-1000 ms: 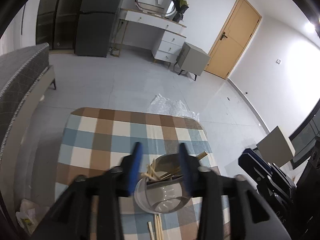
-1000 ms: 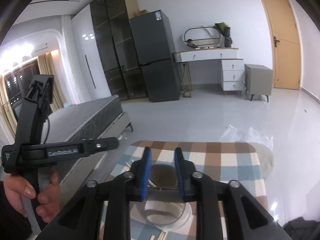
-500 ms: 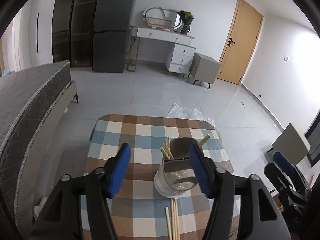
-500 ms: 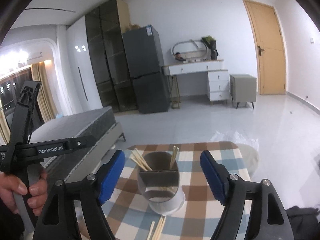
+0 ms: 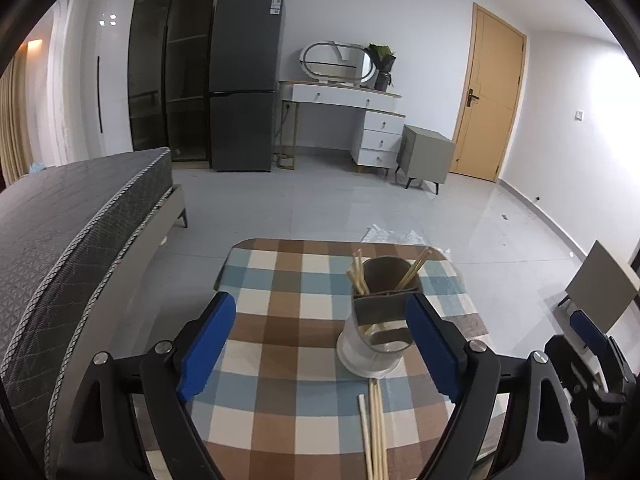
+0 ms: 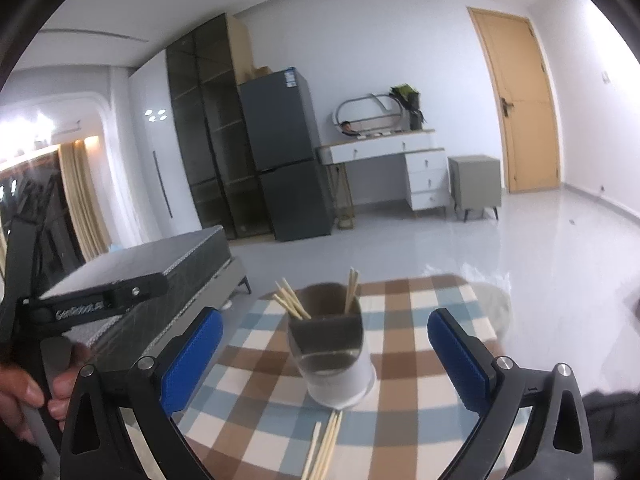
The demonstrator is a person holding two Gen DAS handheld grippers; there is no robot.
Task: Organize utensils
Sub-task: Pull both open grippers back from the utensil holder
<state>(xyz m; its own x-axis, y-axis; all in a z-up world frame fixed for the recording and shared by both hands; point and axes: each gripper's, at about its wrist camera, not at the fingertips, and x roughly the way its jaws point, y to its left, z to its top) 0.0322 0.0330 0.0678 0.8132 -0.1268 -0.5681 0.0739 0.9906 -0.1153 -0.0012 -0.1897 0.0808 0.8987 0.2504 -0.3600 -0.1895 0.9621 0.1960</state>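
A grey and white utensil holder (image 5: 378,320) (image 6: 332,352) stands upright on the checked table (image 5: 288,344) (image 6: 416,364), with several wooden chopsticks (image 5: 358,276) (image 6: 292,302) leaning in it. More loose chopsticks (image 5: 374,424) (image 6: 324,444) lie flat on the cloth in front of it. My left gripper (image 5: 320,344) hangs back from the holder, its jaws opening with nothing between the blue pads. My right gripper (image 6: 326,356) is also drawn back, its jaws opening wide and empty. The right gripper's blue pad (image 5: 588,326) shows at the left view's right edge.
A grey bed (image 5: 72,216) runs close along the table's left side. A fridge (image 5: 244,100), white dresser (image 5: 348,116), grey side cabinet (image 5: 426,156) and door (image 5: 492,100) stand at the far wall. Crumpled plastic (image 5: 394,236) lies beyond the table. A hand (image 6: 24,392) grips the left tool.
Both grippers have pulled back from the holder and spread their jaws from nearly shut around it to wide apart. The holder stays standing on the table.
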